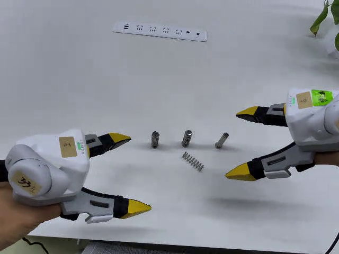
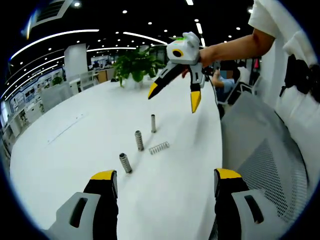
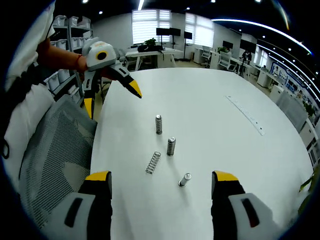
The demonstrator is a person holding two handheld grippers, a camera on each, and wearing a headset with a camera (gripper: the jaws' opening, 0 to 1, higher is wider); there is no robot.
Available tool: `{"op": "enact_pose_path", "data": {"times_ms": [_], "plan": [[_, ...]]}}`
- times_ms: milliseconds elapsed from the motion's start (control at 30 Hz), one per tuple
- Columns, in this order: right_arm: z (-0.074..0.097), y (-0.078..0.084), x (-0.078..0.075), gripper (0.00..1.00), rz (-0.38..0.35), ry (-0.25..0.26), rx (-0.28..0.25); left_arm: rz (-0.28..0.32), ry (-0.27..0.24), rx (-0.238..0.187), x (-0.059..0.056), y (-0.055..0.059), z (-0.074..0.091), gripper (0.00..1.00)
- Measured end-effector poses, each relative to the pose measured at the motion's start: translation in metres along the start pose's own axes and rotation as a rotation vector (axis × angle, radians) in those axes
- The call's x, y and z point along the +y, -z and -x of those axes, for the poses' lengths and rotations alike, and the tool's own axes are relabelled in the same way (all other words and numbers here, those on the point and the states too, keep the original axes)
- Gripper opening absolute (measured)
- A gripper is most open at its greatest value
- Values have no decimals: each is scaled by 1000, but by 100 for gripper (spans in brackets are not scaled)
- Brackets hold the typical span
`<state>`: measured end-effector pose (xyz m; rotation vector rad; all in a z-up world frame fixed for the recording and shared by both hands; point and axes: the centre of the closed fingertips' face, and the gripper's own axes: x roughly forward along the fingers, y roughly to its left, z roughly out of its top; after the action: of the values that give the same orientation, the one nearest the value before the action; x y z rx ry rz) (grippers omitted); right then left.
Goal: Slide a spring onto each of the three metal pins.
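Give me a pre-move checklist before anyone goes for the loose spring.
1. Right claw open and empty: ok.
2. Left claw open and empty: ok.
3. Loose spring lying on the table, apart from the pins: ok.
4. Third pin bare and standing: ok.
5. Left pin and middle pin already carry springs: ok.
6. Those two springs fully seated: cannot tell.

Two pins [image 1: 155,133] mostly hidden inside springs [image 1: 186,141]; plant [image 1: 324,18] edge-cropped.
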<state>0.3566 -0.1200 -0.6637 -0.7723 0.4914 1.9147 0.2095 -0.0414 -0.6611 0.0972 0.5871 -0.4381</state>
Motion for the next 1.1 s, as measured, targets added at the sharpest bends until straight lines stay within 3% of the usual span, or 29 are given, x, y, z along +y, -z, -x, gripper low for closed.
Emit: {"op": "enact_pose_path", "data": {"times_ms": [167, 467, 700, 767, 1100], "plan": [[12, 9, 6, 86, -52, 22, -55, -16, 8, 22, -1, -2, -5, 78], [27, 29, 16, 88, -115, 59, -103, -83, 33, 83, -4, -7, -19, 67], [37, 43, 17, 91, -147, 83, -128, -160, 42, 171, -5, -8, -44, 55], [39, 46, 17, 90, -159, 92, -134, -189, 44, 218, -4, -5, -51, 52], [46, 57, 19, 90, -195, 124, -163, -296, 96, 314, -11, -6, -91, 45]]}}
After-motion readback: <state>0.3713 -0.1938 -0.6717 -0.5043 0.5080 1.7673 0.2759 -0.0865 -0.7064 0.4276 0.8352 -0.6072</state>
